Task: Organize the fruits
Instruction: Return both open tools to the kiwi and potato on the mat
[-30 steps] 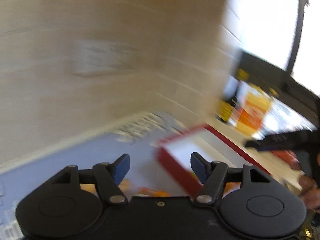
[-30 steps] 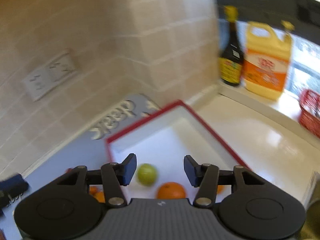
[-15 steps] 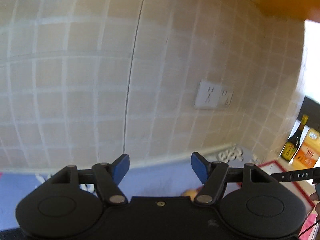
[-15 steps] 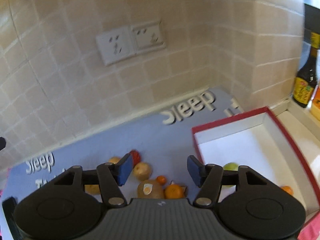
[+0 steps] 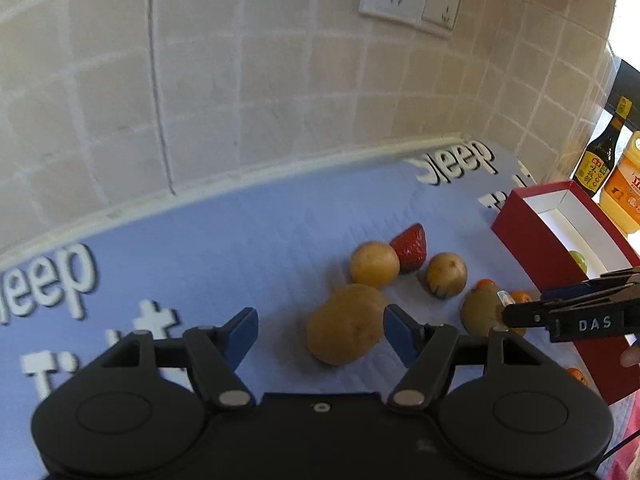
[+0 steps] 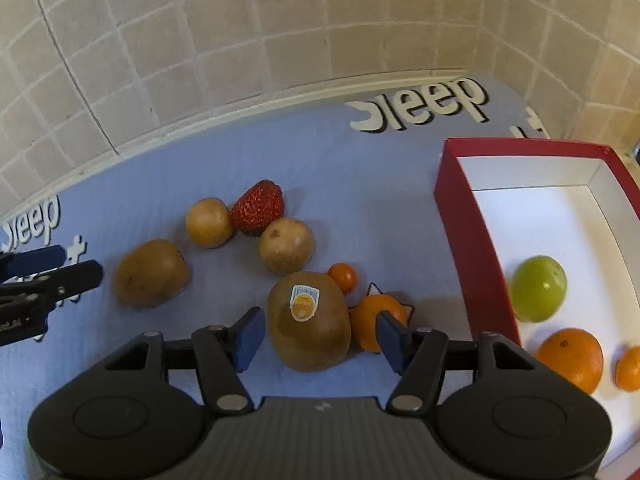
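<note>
A: Left wrist view first. What can you read?

B: "Sleep" in white letters on the blue mat [image 5: 248,240], and "DAS" on the side of the right gripper [image 5: 505,315], which comes in from the right edge. Taking the red box [image 5: 532,248] as the landmark, a dark sauce bottle [image 5: 600,160] and an orange jug [image 5: 624,184] stand behind it (their labels are too small to read).

A: And the left gripper?

B: The left gripper [image 5: 320,330] is spread wide and grasps nothing. A plain kiwi [image 5: 346,324] lies between its fingertips, well left of the box, its long axis running from near-left to far-right. Beyond it sit two round brown fruits [image 5: 374,264] and a strawberry [image 5: 410,246] whose tip points away from the box.

A: Now the right wrist view.

B: The right gripper [image 6: 320,338] is also released, with its blue pads apart. The stickered kiwi [image 6: 310,322] lies between them, just left of the box [image 6: 464,240], long axis pointing roughly away from the camera, sticker up (its print is unreadable). A small orange [image 6: 376,320] touches its right side and a tiny orange tomato [image 6: 343,276] sits just behind it.

A: Inside the box?

B: A green fruit [image 6: 538,288], a large orange [image 6: 572,356] and part of another orange fruit [image 6: 629,368]. The left gripper [image 6: 56,272] shows at the far left of the mat [image 6: 360,184], which again reads "Sleep".
</note>
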### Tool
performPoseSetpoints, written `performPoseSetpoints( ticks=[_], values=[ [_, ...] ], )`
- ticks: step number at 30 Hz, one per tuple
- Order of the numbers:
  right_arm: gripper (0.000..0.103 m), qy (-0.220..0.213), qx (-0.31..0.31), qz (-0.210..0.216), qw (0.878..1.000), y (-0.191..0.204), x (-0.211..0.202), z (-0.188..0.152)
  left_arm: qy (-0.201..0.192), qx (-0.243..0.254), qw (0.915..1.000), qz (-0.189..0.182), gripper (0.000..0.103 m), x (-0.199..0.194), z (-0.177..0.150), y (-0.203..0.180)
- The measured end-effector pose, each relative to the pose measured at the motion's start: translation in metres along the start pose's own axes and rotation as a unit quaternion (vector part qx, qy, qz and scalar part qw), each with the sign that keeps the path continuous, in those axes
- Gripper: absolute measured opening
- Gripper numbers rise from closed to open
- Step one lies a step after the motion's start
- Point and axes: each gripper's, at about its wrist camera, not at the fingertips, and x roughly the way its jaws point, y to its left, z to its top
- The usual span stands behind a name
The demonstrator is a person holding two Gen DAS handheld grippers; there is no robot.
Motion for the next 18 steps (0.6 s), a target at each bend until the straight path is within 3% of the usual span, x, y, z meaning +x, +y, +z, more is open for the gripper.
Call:
performPoseSetpoints(
  ticks=[6, 9, 18],
  values=[
    [0.064, 0.009, -0.025, -0.011, 1.0, 0.007, 0.018, 0.005, 0.032, -0.013, 0.9988, -0.033, 0.082, 0.027, -0.001, 0.003],
    [0.07, 0.009, -0.037, -0.02, 0.999, 0.01, 0.024, 0.004, 0.048, -0.014, 0.9982, -0.034, 0.082, 0.042, -0.001, -0.001],
    [0.072, -0.008, -0.077, -0.045, 0.996, 0.027, 0.034, -0.003, 0.066, 0.008, 0.9973, -0.03, 0.082, 0.063, 0.0, -0.015]
  ],
)
